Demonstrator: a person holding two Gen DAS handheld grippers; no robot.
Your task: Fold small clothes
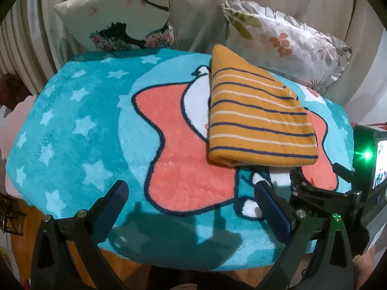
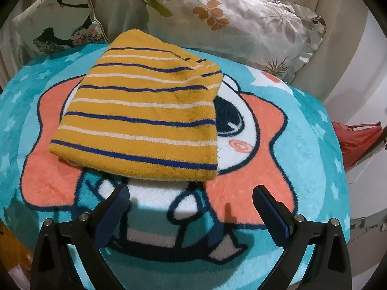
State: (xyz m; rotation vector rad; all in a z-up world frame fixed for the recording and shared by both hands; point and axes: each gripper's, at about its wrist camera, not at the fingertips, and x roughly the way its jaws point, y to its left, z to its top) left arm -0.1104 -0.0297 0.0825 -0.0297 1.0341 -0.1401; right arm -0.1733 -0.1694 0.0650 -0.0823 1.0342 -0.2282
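A small mustard-yellow garment with navy and white stripes (image 1: 254,118) lies folded into a compact wedge on a teal cartoon rug (image 1: 79,125). It also shows in the right wrist view (image 2: 142,111) on the rug (image 2: 307,130). My left gripper (image 1: 191,191) is open and empty, hovering over the rug to the front left of the garment. My right gripper (image 2: 191,193) is open and empty, just in front of the garment's near edge. The right gripper also shows at the right of the left wrist view (image 1: 314,188).
Two cushions stand behind the rug against a beige sofa: one with a black figure print (image 1: 121,17) and one with leaf print (image 1: 285,41). A red bag (image 2: 358,140) sits off the rug's right edge. The rug's near edge overhangs a wooden surface (image 1: 135,268).
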